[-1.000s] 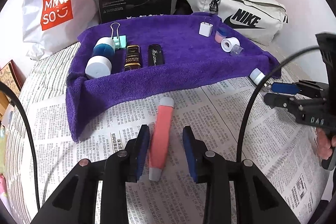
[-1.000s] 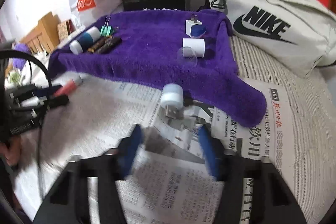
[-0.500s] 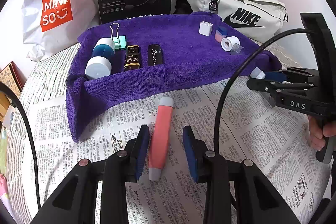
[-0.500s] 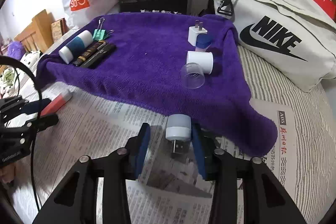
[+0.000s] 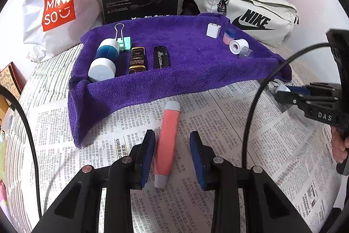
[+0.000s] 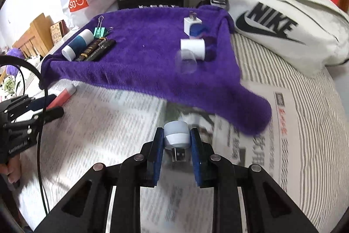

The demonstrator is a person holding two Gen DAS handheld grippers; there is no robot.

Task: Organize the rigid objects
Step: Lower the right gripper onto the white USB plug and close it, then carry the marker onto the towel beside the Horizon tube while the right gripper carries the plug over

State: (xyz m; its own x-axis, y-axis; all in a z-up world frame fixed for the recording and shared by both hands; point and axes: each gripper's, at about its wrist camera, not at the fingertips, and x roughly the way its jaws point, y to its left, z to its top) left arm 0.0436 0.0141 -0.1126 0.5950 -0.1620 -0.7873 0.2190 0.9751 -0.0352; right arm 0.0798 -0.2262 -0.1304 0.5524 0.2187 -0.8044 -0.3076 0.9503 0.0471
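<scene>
Partway, by the look of it: purple towel already carries two groups, a white-and-blue bottle with two dark sticks at one end, a white plug and small caps at the other. Two items remain off it on the newspaper. Right gripper has just been closing and is now clamped on the small USB light, plug end toward camera. Left gripper jaws apart, straddling the pink tube; left pad just beside it, not visibly pressing.
</scene>
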